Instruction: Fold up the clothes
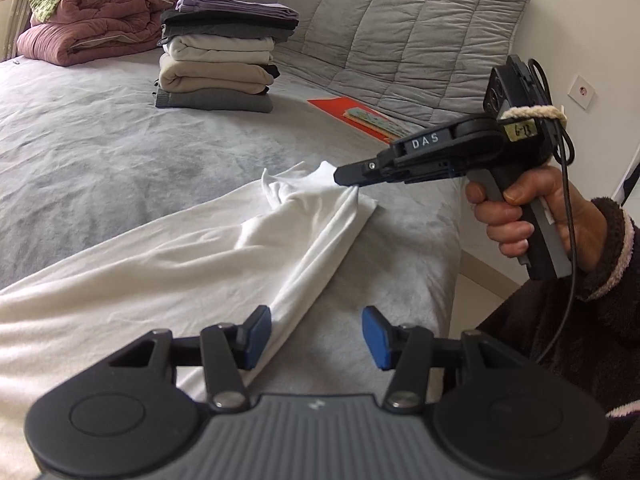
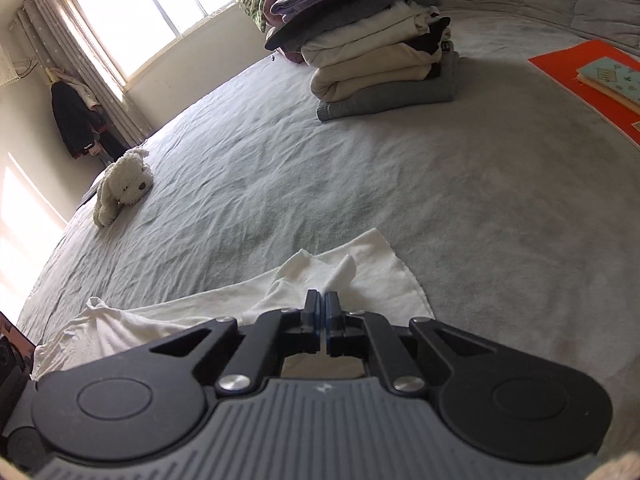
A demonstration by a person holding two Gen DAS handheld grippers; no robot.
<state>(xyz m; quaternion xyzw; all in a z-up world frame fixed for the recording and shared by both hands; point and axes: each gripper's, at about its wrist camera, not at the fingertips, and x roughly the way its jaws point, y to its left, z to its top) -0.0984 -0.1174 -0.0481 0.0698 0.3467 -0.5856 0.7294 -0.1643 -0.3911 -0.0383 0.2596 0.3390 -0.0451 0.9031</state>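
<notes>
While the white garment [image 1: 180,264] lay spread on the grey bedsheet [image 1: 100,152], its folded edge ran between the spread jaws of the left gripper [image 1: 316,338], beside one blue pad, right gripper [image 2: 322,308] pressed together just above a bunched corner, stack of folded clothes [image 1: 220,60] well apart behind.

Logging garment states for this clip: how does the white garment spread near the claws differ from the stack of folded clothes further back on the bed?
The white cotton garment lies spread out and rumpled, a single piece; the stack of folded clothes is neatly squared and piled several high. The garment is all white; the stack mixes grey, cream, white, black and purple. The shut right claw sits at a bunched edge of the garment; nothing touches the stack. Both rest on the grey bedspread.
</notes>
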